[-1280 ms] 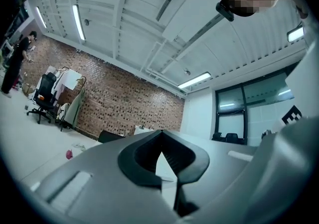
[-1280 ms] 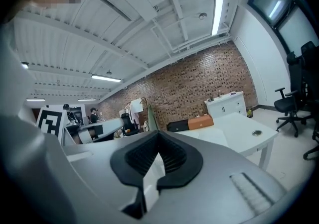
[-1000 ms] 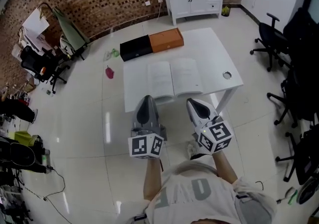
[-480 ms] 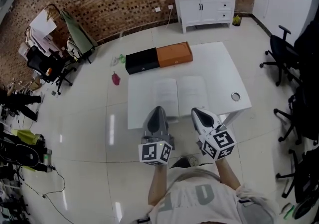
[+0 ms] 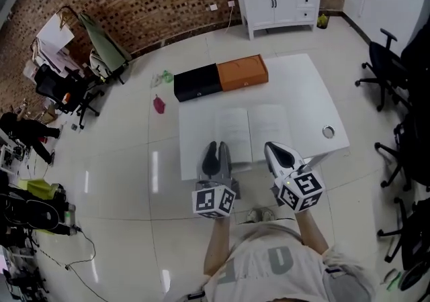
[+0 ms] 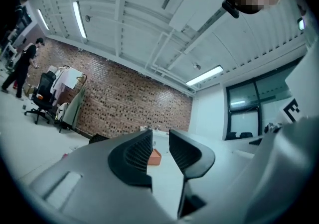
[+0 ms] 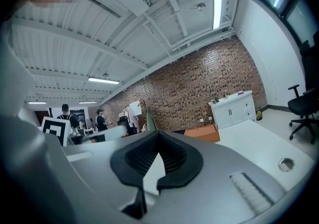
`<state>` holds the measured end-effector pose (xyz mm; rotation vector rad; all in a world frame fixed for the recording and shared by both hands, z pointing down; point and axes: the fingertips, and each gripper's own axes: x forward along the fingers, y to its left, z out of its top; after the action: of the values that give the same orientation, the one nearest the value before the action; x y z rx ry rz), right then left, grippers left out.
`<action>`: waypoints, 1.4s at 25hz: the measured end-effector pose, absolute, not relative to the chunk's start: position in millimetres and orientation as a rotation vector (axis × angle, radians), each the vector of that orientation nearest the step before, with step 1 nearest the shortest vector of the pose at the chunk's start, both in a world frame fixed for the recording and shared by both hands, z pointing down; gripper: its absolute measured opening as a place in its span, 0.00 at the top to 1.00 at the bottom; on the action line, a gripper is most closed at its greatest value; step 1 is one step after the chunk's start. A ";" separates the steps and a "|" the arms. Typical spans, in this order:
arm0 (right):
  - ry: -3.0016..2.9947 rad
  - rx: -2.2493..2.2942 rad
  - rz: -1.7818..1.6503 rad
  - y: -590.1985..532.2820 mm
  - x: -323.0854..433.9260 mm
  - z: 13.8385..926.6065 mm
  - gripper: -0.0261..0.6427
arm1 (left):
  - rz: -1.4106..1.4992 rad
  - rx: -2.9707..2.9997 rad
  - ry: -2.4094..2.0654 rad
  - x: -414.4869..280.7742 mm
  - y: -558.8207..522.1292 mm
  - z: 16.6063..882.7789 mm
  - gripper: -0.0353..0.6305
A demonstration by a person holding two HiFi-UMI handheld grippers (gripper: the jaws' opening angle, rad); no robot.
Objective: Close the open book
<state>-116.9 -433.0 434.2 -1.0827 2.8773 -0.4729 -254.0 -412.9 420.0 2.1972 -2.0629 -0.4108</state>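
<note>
The book (image 5: 259, 126) lies open and flat on the white table (image 5: 306, 86), with both pale pages facing up. Its centre fold runs straight away from the table's near edge. It sits in the near half of the table, roughly midway between the left and right sides, with its lower edge close to the near edge. The print is too small to read.

Head view steeply down on table (image 5: 312, 82), gripper views level toward brick wall (image 7: 199, 88)
</note>
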 end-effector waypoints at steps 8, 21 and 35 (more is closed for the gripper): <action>2.934 -1.066 -0.644 -424.4 -135.0 477.9 0.95 | -0.222 1.938 -1.902 -257.0 -413.3 563.3 0.69; 2.921 -1.112 -0.694 -425.4 -136.8 493.7 0.95 | -0.773 1.248 -1.446 -253.7 -407.9 677.2 0.65; 2.900 -1.172 -0.713 -423.0 -117.5 491.9 0.95 | -1.208 0.917 -1.352 -279.9 -430.9 705.7 0.68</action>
<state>-117.5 -423.0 491.9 -1.1720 2.9000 -0.7125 -279.9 -430.9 705.7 0.9173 -1.3523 -1.2079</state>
